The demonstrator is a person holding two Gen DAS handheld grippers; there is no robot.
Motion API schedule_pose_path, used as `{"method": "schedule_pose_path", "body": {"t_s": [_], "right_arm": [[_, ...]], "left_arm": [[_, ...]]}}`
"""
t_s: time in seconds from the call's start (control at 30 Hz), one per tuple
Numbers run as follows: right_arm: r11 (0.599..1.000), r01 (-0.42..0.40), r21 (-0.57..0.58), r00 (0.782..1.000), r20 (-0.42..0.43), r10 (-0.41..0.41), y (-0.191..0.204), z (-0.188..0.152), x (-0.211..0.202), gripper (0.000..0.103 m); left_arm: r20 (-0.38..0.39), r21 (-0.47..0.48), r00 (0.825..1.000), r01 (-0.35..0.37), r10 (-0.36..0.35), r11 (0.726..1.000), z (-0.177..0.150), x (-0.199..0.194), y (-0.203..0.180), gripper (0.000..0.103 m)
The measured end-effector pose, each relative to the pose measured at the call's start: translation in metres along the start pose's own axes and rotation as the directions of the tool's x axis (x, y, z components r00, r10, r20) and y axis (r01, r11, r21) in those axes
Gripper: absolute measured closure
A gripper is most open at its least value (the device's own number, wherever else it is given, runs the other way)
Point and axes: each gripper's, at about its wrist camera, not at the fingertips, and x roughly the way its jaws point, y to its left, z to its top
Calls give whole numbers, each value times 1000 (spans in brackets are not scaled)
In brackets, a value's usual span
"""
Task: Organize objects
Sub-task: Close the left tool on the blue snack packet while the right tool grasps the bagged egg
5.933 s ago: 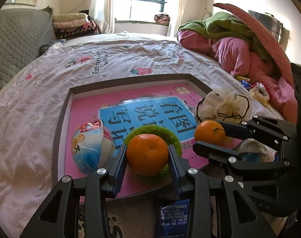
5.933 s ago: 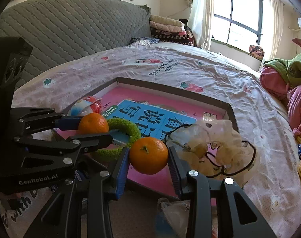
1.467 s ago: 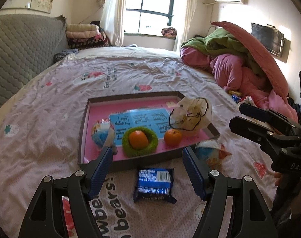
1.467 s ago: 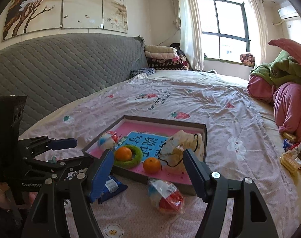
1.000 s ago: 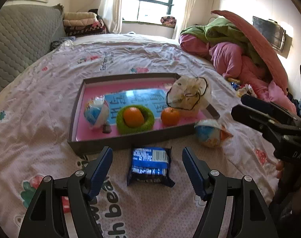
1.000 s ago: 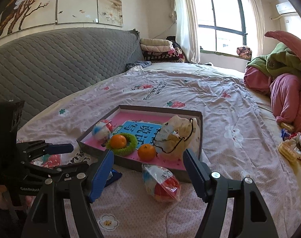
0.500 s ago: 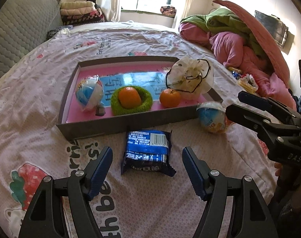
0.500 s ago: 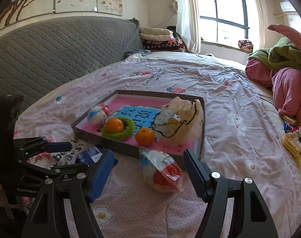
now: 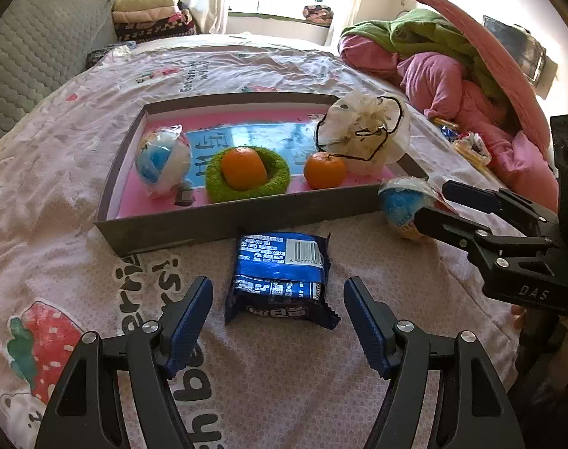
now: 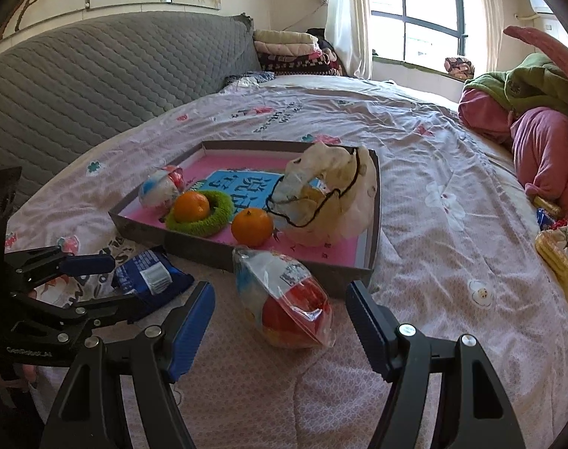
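Both grippers are standing wide open and holding nothing, each one lined up on its own item outside the tray (image 9: 216,220). In the left wrist view, the left gripper (image 9: 278,301) is framing the blue snack packet (image 9: 280,275), which is lying flat on the bedsheet (image 9: 78,172) at centre frame, just below the tray's near wall and apparently touching it at the top edge. The packet's long axis is running up the frame, roughly along the line the fingers point, so its shorter width is sitting between the two blue pads (image 9: 188,318), which are flanking its lower end without touching it. In the right wrist view, the right gripper (image 10: 280,308) is bracketing the wrapped toy egg (image 10: 284,295) at lower centre, just beside the tray's near corner; the egg is lying tilted, its long axis slanting from upper left to lower right, so the pads will likely be meeting it somewhat obliquely. Inside the tray, two oranges (image 9: 324,170), a green ring (image 9: 246,179), another wrapped egg (image 9: 162,159) and a drawstring pouch (image 9: 362,138) are already sitting. Each hand is plainly nearer its own target, and the packet appears the squarer grasp.
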Motion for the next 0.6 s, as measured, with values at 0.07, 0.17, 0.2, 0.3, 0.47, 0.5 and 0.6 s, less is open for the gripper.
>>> {"method": "schedule_pose_path", "body": {"t_s": [0.07, 0.17, 0.2, 0.3, 0.47, 0.5, 0.6], "right_arm": [[1000, 4, 0, 1000, -2, -4, -1, -1, 2, 31], [1000, 6, -6, 1000, -13, -6, -2, -2, 7, 31], [1000, 9, -8, 1000, -15, -9, -2, -1, 8, 31], [1000, 19, -24, 1000, -22, -20, 0, -2, 12, 31], [997, 41, -59, 999, -23, -42, 3, -3, 18, 31], [997, 48, -67, 999, -20, -50, 4, -3, 18, 31], [995, 55, -80, 998, -20, -57, 6, -3, 21, 31]], "left_arm": [[1, 5, 1000, -1, 1, 1000, -1, 2, -1, 29], [-5, 5, 1000, -2, 2, 1000, -1, 5, -1, 29], [-6, 4, 1000, -2, 2, 1000, -1, 6, 0, 29], [-10, -2, 1000, -2, 2, 1000, -1, 9, 0, 29], [-16, -7, 1000, 5, -5, 1000, -1, 12, 1, 29], [-17, -8, 1000, 4, -4, 1000, -1, 13, 1, 29], [-21, -12, 1000, 0, -1, 1000, -1, 16, 3, 29]]}}
